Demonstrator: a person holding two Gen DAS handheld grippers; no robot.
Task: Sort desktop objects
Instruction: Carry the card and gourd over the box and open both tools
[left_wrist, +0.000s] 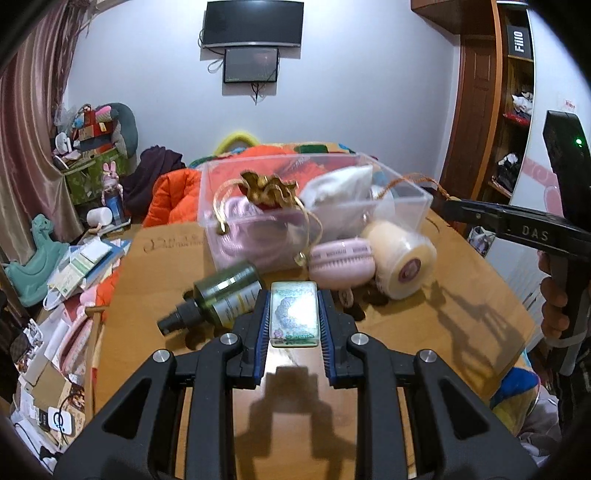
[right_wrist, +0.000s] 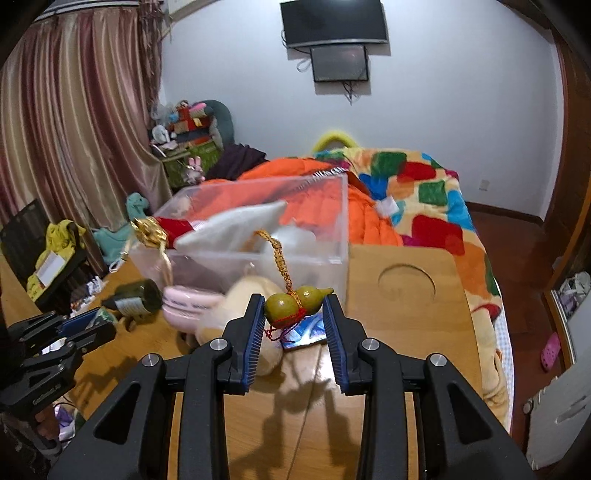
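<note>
Above wooden table (left_wrist: 424, 325), left claw (left_wrist: 294, 314) clenching glossy rectangular box (left_wrist: 294, 314) (floral), right claw (right_wrist: 295, 314) pinching smooth gourd (right_wrist: 291, 303).

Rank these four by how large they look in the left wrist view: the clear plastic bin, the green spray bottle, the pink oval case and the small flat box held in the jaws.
1. Clear plastic bin, plainly the largest.
2. Green spray bottle.
3. Pink oval case, close to the bottle, so that order is unsure.
4. Small flat box, smallest, though nearness to the camera enlarges it.
</note>
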